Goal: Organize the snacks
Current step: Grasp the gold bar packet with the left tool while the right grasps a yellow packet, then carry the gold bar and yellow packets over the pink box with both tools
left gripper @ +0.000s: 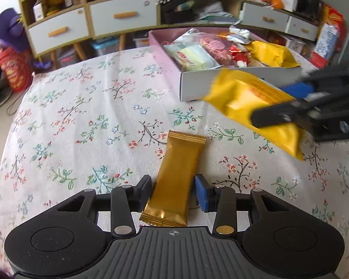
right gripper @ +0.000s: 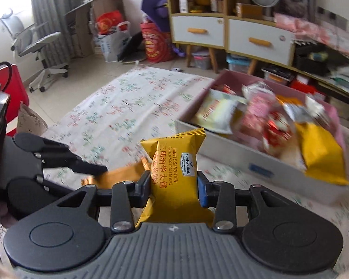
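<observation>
Left gripper (left gripper: 173,191) clamped on gold snack bar (left gripper: 178,174); right gripper (right gripper: 173,187) clamped on yellow waffle packet (right gripper: 174,169). Light, crinkly, crushable: hold mid-body, gently

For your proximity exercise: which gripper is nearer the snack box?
Right. The right gripper, holding a yellow packet, is close beside the snack box; the left gripper sits farther back.

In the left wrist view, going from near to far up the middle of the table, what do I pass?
Left hand-held gripper → gold snack bar between its fingers → bare stretch of floral tablecloth → pink-lined snack box → white-drawered shelf unit behind the table.
</observation>
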Available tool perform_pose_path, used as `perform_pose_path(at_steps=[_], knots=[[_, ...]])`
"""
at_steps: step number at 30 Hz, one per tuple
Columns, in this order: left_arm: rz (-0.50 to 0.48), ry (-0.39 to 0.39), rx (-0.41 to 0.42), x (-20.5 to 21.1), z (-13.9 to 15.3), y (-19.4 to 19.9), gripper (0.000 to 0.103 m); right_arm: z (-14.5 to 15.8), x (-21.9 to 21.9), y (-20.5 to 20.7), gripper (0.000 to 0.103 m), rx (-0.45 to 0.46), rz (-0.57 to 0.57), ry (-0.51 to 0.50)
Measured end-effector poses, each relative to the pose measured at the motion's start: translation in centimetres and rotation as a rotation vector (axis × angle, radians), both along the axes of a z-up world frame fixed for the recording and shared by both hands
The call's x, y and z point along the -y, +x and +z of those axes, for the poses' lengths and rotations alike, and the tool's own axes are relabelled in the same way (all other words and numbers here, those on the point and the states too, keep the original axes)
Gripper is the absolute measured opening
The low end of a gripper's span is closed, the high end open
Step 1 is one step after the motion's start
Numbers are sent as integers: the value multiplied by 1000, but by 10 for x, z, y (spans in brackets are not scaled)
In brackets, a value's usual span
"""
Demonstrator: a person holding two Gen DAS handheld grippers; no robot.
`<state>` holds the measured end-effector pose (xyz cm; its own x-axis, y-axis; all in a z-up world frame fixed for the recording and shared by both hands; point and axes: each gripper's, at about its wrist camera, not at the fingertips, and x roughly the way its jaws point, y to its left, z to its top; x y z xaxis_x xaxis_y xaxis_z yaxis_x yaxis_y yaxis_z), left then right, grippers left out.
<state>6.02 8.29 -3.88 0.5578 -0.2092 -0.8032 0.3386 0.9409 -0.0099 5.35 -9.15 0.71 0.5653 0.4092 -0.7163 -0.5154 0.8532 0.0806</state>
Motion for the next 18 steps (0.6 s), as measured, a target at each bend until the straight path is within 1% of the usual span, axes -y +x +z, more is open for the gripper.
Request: perform_pose_path(at_steps=[4, 9, 10, 12, 14, 16, 18], knots=[[81, -6, -23, 5, 1, -1, 38, -4, 11, -5, 36, -16, -55, -12], [196, -16, -27, 14, 1, -9, 38, -13, 21, -7, 36, -49, -130, -71], [208, -16, -22, 16, 1, -11, 38, -16, 22, -8, 37, -54, -137, -84], [225, -33, -7, 18, 1, -15, 33, -19, 25, -11, 37, -55, -146, -94], [237, -60, 0, 16, 2, -17, 30, -20, 29, -13, 39, -55, -157, -83], [245, -86, -7, 14, 3, -15, 27, -19, 33, -14, 42, -53, -175, -68], [255, -123, -18, 9, 3, -14, 26, -19, 37, -15, 42, -54, -187, -56]])
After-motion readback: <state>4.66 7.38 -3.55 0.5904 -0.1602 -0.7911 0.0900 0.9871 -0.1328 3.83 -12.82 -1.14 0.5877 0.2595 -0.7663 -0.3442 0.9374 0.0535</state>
